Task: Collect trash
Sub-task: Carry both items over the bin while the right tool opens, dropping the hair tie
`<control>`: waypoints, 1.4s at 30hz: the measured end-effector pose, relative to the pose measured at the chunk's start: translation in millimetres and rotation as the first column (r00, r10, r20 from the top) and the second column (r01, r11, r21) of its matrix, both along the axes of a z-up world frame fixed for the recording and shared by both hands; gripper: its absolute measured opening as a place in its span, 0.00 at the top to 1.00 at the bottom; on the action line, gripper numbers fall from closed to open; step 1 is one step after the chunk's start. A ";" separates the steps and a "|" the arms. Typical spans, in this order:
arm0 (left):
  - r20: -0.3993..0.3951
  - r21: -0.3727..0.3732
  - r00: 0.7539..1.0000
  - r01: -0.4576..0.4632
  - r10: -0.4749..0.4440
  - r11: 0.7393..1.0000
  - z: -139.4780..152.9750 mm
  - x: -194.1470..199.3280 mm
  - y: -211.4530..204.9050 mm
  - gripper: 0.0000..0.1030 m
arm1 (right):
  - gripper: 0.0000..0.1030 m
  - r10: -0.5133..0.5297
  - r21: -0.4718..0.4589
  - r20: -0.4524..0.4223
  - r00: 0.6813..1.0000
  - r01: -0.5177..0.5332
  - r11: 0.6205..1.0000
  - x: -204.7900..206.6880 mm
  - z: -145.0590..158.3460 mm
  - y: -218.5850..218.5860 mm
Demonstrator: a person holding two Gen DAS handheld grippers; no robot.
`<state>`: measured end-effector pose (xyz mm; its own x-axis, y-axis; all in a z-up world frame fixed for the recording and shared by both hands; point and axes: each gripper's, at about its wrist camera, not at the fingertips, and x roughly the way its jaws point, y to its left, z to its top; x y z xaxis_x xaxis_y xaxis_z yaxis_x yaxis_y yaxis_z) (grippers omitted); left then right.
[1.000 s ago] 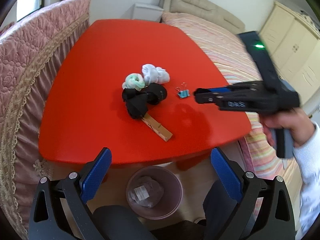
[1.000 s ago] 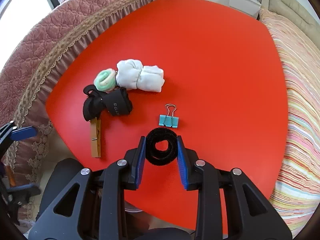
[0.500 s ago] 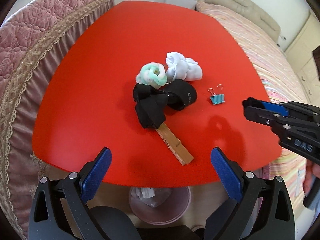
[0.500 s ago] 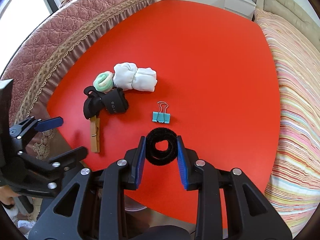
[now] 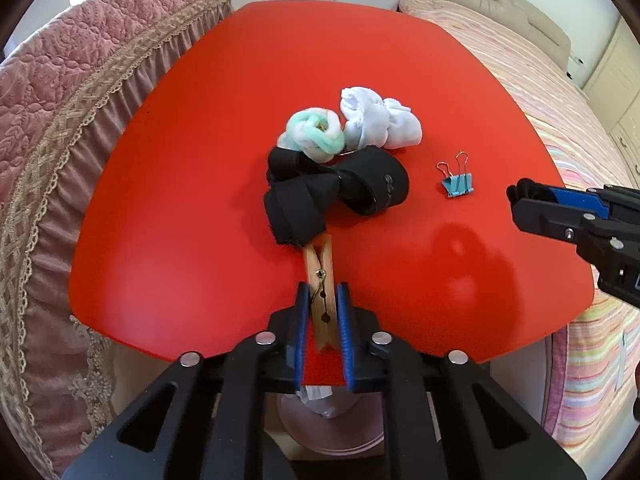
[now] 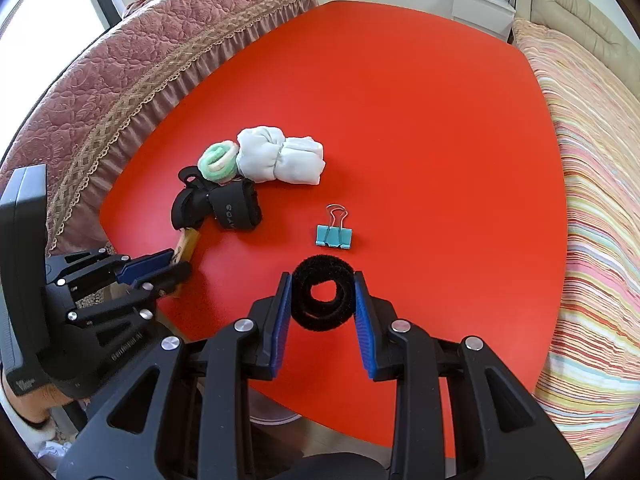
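Observation:
My left gripper [image 5: 323, 300] is shut on a wooden clothespin [image 5: 321, 280] that lies at the near edge of the red table [image 5: 200, 208]; it also shows in the right wrist view [image 6: 168, 266]. My right gripper [image 6: 323, 280] is shut on a black velcro roll [image 6: 323, 298], held above the table's near right part; it shows in the left wrist view [image 5: 520, 196]. On the table lie a black strap bundle [image 5: 332, 196], a mint hair tie [image 5: 316, 132], a white sock ball [image 5: 380, 124] and a blue binder clip [image 5: 458, 184].
A pink waste bin [image 5: 328, 420] with crumpled trash stands on the floor under the near table edge. A pink quilted sofa back [image 5: 60, 100] lies left. A striped bed [image 5: 560, 120] lies right.
My left gripper moved forward over the near table edge and closed on the clothespin. My right gripper kept hold of the velcro roll and shifted slightly.

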<state>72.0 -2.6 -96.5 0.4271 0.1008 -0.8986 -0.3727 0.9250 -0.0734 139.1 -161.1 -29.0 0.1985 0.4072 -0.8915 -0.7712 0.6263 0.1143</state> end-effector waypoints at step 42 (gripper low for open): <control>0.194 -0.002 0.926 0.330 -0.323 0.944 66.9 -99.3 -14.1 0.87 | 0.72 0.098 0.174 0.066 0.993 -0.108 0.979 -133.6 24.1 -45.0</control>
